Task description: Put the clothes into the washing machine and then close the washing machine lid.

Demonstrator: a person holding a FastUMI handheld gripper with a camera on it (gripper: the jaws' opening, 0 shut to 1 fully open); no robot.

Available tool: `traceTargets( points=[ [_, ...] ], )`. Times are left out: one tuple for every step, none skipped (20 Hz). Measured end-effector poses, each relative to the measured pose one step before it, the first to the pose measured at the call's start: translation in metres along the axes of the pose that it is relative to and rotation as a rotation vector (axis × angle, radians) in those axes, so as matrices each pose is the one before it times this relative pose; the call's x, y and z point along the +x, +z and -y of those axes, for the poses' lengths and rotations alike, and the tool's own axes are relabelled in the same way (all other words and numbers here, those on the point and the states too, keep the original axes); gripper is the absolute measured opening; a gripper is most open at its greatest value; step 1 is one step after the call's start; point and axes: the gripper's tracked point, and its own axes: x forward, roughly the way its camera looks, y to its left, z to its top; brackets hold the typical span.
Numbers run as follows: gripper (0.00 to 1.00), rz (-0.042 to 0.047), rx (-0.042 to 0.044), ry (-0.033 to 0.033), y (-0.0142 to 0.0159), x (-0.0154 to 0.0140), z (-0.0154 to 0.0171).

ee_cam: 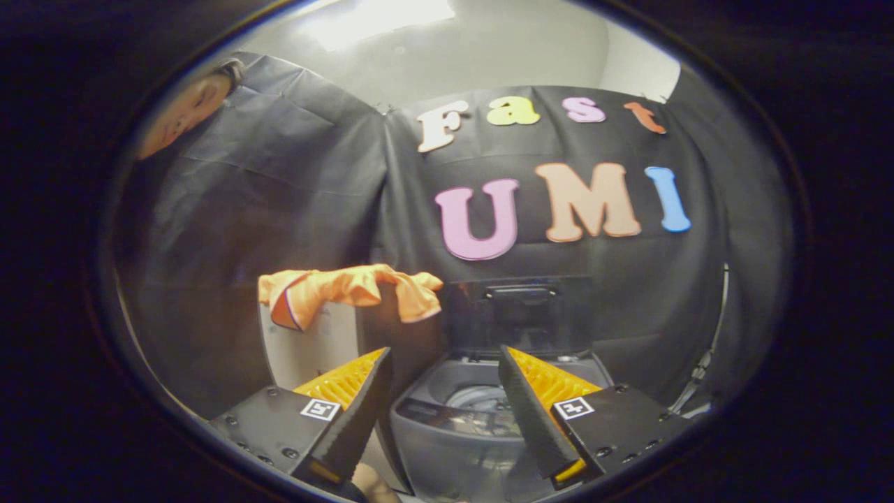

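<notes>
One orange garment (349, 293) lay draped over the top of a pale box-like stand (314, 349), to the left of the washing machine (454, 426) and farther off than the fingers. It sagged over both edges in loose folds, so I judged it light, limp and easy to bunch, with nothing stiff or breakable in it; thin cloth like that could slip out of a shallow pinch or trail behind when lifted. The thick fold bunched near the middle of the top looked the best place to take hold, rather than a dangling corner. The washer's lid (520, 311) stood raised at the back, leaving the drum (482, 398) open just ahead, between the fingers. The gripper (443, 363) hung spread wide, holding nothing, well short of the cloth. A person leaned in at the far left, beside the dark booth wall.
</notes>
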Motion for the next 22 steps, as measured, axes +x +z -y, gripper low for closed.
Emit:
traceTargets(
  points=[
    [0.95, 0.00073, 0.00534, 0.0366, 0.01079, 0.01795, -0.01391],
    [0.95, -0.00012, 0.00515, 0.03135, 0.01034, 0.01851, -0.01166],
    [0.95, 0.00479, 0.00499, 0.02884, 0.01082, 0.01703, -0.01135],
    [0.95, 0.00903, 0.01095, 0.02518, 0.00995, 0.018, -0.00979],
    [0.95, 0.00011, 0.01066, 0.02132, 0.00723, 0.01629, -0.00845],
    [0.95, -0.00443, 0.00688, 0.00851, 0.0044, 0.01663, -0.00612],
    [0.95, -0.00705, 0.00312, 0.01268, 0.00383, 0.01645, -0.00556],
    [0.95, -0.01564, -0.00199, 0.01794, 0.00211, 0.0155, -0.00699],
    [0.95, -0.0216, -0.00555, 0.01255, -0.00058, 0.01412, -0.00504],
    [0.95, -0.02627, -0.00985, 0.0151, -0.0031, 0.01415, -0.00664],
    [0.95, -0.03059, -0.00902, 0.01195, -0.00324, 0.01259, -0.00682],
    [0.95, -0.03487, -0.00965, 0.00349, -0.00413, 0.01326, -0.00544],
    [0.95, -0.03732, -0.01682, 0.00905, -0.00637, 0.01022, -0.00559],
    [0.96, -0.03381, -0.02583, -0.00134, -0.00351, 0.01065, -0.0027],
    [0.96, -0.02293, -0.03101, -0.00603, -0.00186, 0.00863, -0.00154],
    [0.96, -0.0221, -0.0282, -0.00458, -0.00316, 0.00753, -0.00054],
    [0.97, -0.02602, -0.02078, -0.00075, -0.00458, 0.00591, -0.00246],
    [0.97, -0.02561, -0.01458, 0.00091, -0.00391, 0.00407, -0.0009],
    [0.97, -0.02621, -0.01168, 0.00055, -0.00504, 0.00328, -0.0016],
    [0.98, -0.01415, -0.00138, 0.00493, -0.00234, 0.00169, -0.00192],
    [0.98, 0.00029, 0.01065, 0.00352, 0.00147, 0.00224, -0.00128],
    [0.96, -0.0158, 0.01001, 0.00323, -0.0042, -0.00028, 0.00016]
  ],
)
